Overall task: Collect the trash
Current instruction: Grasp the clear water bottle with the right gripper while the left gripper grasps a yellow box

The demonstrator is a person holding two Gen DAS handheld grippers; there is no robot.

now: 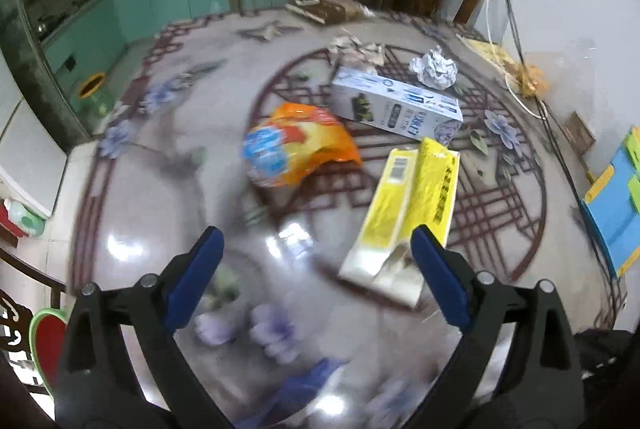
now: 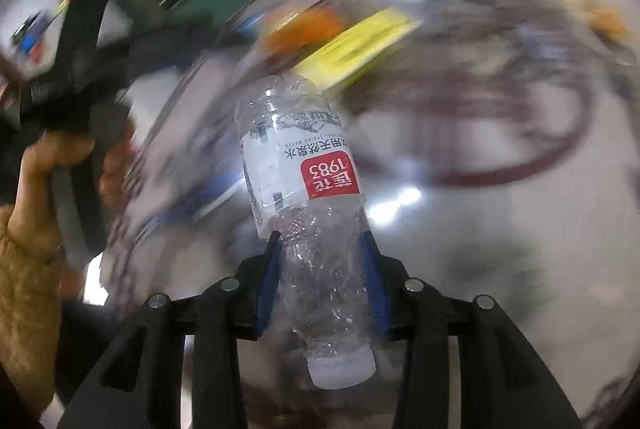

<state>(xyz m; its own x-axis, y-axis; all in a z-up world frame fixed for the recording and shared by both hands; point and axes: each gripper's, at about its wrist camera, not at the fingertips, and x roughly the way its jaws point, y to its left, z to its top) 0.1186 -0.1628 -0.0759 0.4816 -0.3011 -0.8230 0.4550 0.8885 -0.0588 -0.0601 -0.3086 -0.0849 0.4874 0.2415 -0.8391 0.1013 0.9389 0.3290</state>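
Motion blur smears both fisheye views; glare, probably overhead, spots the tabletop (image 1: 132, 249).

Left gripper (image 1: 316, 249): blue fingers (image 1: 198, 277) spread wide, empty.
Bench (image 1: 160, 229): glossy, patterned.
Yellow plastic wrapper (image 1: 404, 213): beside orange crisp bag (image 1: 296, 145).

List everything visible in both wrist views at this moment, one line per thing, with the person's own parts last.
plastic bottle: one, clear, red-and-white label, clamped in the right gripper
yellow wrapper: one, yellow and white, flat on the table near the left gripper
snack bag: one, orange, table centre
carton: one, white and blue, lying behind the bag
crumpled paper: one, white, behind the carton
table: one, glossy, flower pattern
left gripper: one, black, blue pads, open, empty
right gripper: one, shut on the bottle
hand: one, holding the left gripper
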